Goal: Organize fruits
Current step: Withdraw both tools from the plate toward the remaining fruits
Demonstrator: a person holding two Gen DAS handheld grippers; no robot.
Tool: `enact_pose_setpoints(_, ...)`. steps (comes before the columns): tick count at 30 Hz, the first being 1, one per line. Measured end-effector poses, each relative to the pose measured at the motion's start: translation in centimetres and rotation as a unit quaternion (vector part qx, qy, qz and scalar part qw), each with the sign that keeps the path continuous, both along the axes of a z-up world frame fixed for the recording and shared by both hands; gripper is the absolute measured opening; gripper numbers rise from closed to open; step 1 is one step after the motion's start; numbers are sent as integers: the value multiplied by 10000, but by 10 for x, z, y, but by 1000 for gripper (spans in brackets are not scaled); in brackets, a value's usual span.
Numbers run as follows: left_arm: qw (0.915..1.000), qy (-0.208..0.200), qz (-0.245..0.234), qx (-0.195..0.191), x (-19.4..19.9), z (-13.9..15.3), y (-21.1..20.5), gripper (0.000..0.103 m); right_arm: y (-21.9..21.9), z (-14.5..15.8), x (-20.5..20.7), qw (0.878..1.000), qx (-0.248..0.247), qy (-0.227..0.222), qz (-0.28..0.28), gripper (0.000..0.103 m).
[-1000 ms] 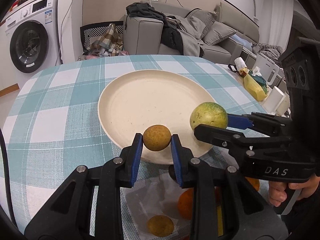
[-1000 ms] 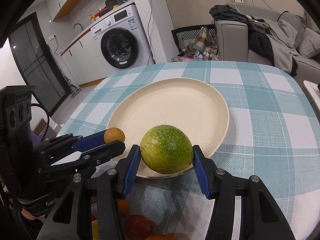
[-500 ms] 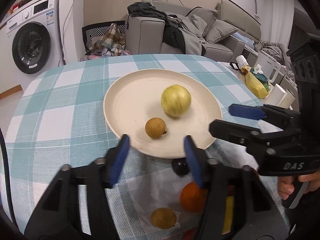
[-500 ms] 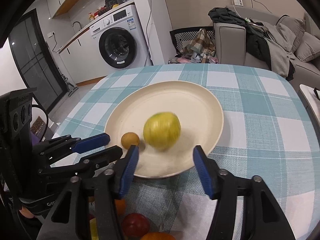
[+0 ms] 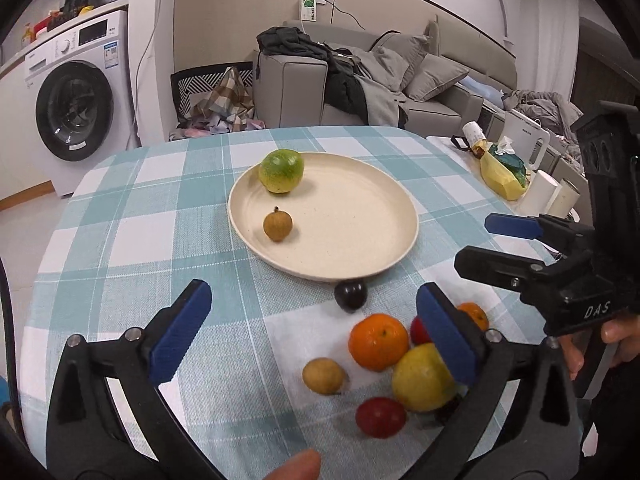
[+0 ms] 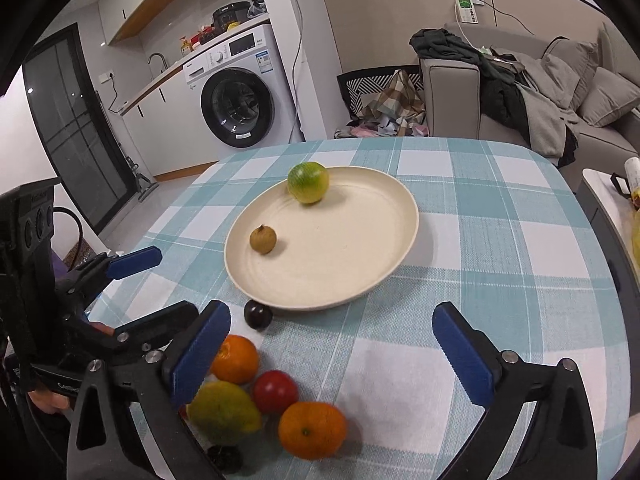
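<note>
A cream plate (image 5: 352, 236) (image 6: 344, 264) holds a green round fruit (image 5: 281, 171) (image 6: 308, 182) at its far left rim and a small brown longan (image 5: 277, 225) (image 6: 263, 239). Near the table's front lie loose fruits: a dark plum (image 5: 350, 295) (image 6: 258, 315), oranges (image 5: 378, 342) (image 6: 312, 429), a yellow-green fruit (image 5: 422, 378) (image 6: 224, 412), red fruits (image 5: 380, 417) (image 6: 275, 391) and another brown longan (image 5: 323, 376). My left gripper (image 5: 316, 332) is open and empty above this pile. My right gripper (image 6: 332, 352) is open and empty above it too.
The table has a teal checked cloth (image 5: 120, 240) with a white napkin (image 5: 304, 344) under the loose fruits. A side table at right holds a yellow bag (image 5: 502, 172) and white cups (image 5: 540, 194). A washing machine (image 6: 240, 92) and sofa (image 5: 360, 80) stand beyond the table.
Both grippers opened and released their fruits onto the plate. The green fruit rolled to the plate's far left rim. Both grippers pulled back and up over the loose fruit pile.
</note>
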State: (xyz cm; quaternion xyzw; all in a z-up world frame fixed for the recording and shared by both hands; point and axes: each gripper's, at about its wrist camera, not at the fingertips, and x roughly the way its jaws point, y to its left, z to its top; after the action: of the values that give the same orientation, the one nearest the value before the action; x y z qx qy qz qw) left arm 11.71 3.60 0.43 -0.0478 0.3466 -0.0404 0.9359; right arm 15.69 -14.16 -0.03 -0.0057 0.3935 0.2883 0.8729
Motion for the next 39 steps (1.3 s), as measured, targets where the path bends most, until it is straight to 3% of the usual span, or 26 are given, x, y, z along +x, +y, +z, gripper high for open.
enact_pose_setpoints(13, 9999, 88, 77, 56, -47, -1, -1, 102, -11, -2, -27, 10000, 41, 55, -56, 103)
enact_pose_setpoints(28, 9989, 348, 242, -181, -60, -17, 3, 102, -19, -8, -48, 9999, -18, 88, -67, 103)
enact_pose_setpoints(39, 9971, 666, 208, -297, -62, -38, 1, 102, -17, -28, -55, 9981, -542, 280, 7, 103)
